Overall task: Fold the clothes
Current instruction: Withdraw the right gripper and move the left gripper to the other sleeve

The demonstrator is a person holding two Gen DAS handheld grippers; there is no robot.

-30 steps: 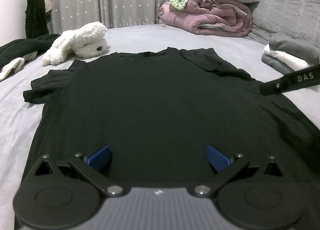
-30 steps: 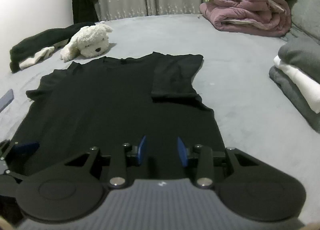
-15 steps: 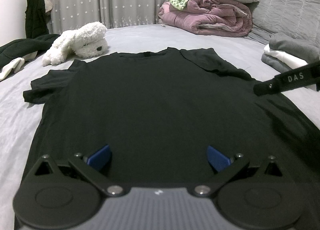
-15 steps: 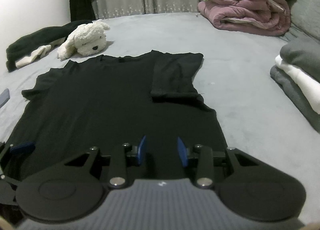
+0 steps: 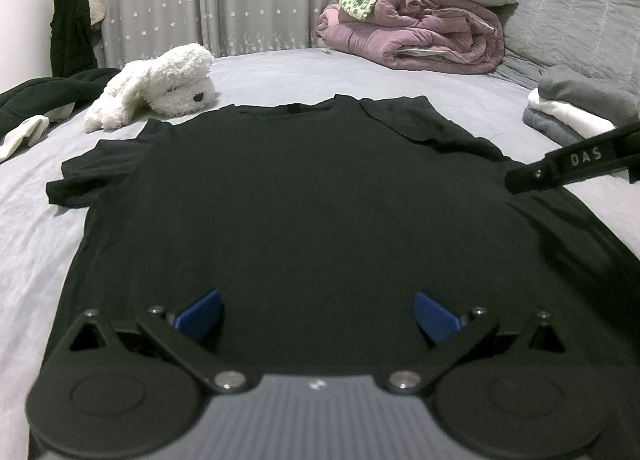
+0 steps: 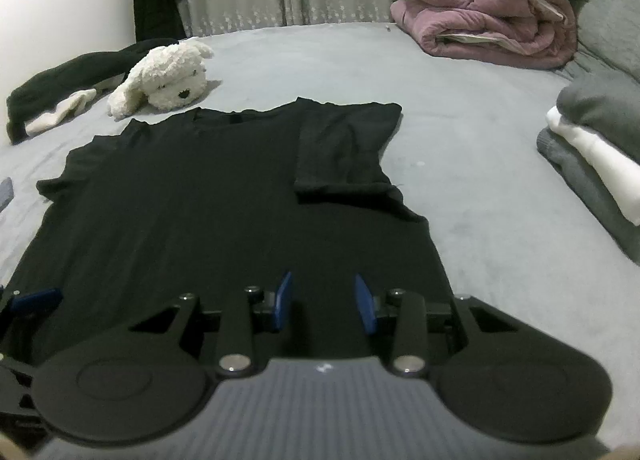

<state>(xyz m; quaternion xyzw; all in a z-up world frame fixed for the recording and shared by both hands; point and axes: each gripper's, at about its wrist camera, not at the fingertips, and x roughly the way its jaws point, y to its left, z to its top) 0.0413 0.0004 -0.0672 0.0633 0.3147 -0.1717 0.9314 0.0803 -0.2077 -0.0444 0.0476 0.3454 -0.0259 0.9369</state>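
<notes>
A black T-shirt (image 5: 312,199) lies flat, neck away from me, on the grey bed (image 6: 480,187). Its right sleeve (image 6: 344,147) is folded inward onto the body, while the left sleeve (image 5: 80,179) is spread out. My left gripper (image 5: 316,296) hovers over the lower hem with its blue pads wide apart: open, nothing between them. My right gripper (image 6: 322,276) is over the hem near the shirt's right edge (image 6: 436,260). Its pads stand a small gap apart, and no cloth is pinched. Part of the right gripper's body (image 5: 572,163) shows at the right of the left wrist view.
A white plush toy (image 5: 160,91) lies beyond the shirt's left shoulder. A dark garment (image 6: 72,71) is at the far left. Purple quilts (image 5: 420,35) are piled at the back. A stack of folded grey and white clothes (image 6: 592,155) sits on the right.
</notes>
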